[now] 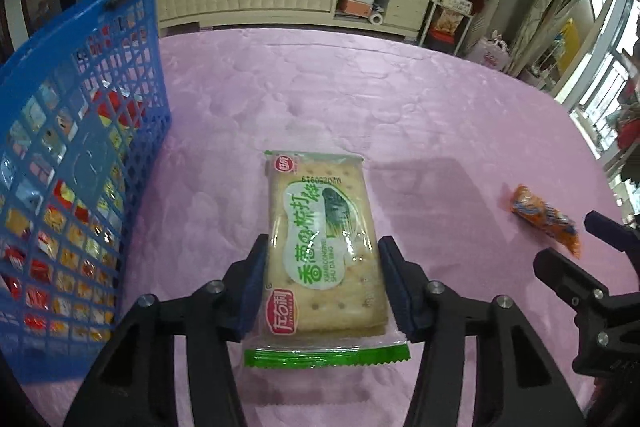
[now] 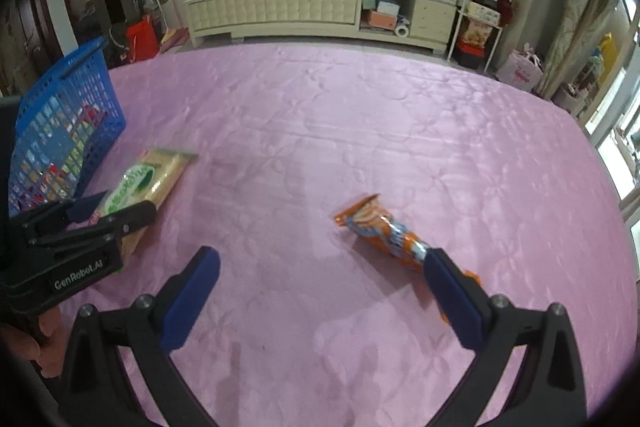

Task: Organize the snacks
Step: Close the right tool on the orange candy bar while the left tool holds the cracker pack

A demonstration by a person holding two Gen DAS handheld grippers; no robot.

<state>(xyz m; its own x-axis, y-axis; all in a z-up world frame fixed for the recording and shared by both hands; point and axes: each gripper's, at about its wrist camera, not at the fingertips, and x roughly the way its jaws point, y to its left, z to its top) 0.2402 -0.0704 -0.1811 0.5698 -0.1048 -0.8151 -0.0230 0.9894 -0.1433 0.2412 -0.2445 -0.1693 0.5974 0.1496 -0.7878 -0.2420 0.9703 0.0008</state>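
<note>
Jaws of the left gripper [image 1: 322, 287] are clamping one cracker packet [image 1: 324, 247] by its two long edges, with the blue pads pressing in on both sides. Jaws of the right gripper [image 2: 320, 299] are standing wide apart with nothing between them; the right-hand pad is overlapping the near end of one orange snack packet [image 2: 384, 231], and contact cannot be confirmed from either view.

Count of loose snacks on the pink table [image 1: 400, 107]: two, namely one cracker packet and one orange snack packet. Count of baskets: one blue basket [image 1: 80, 147], which is holding many small wrapped snacks visible through its mesh; these are too numerous and too obscured to count.

The cracker packet is lying with its long axis running straight away from the left gripper. Its green serrated seal is pointing toward the camera and its clear seal is pointing away. Whether its far end is touching the table cannot be told.

The orange snack packet is lying flat on the table, well apart from the cracker packet. Its long axis is running diagonally, with the near end pointing right and the far end pointing left in the right wrist view.

The blue basket is standing on the table just beside the cracker packet, on its left.
</note>
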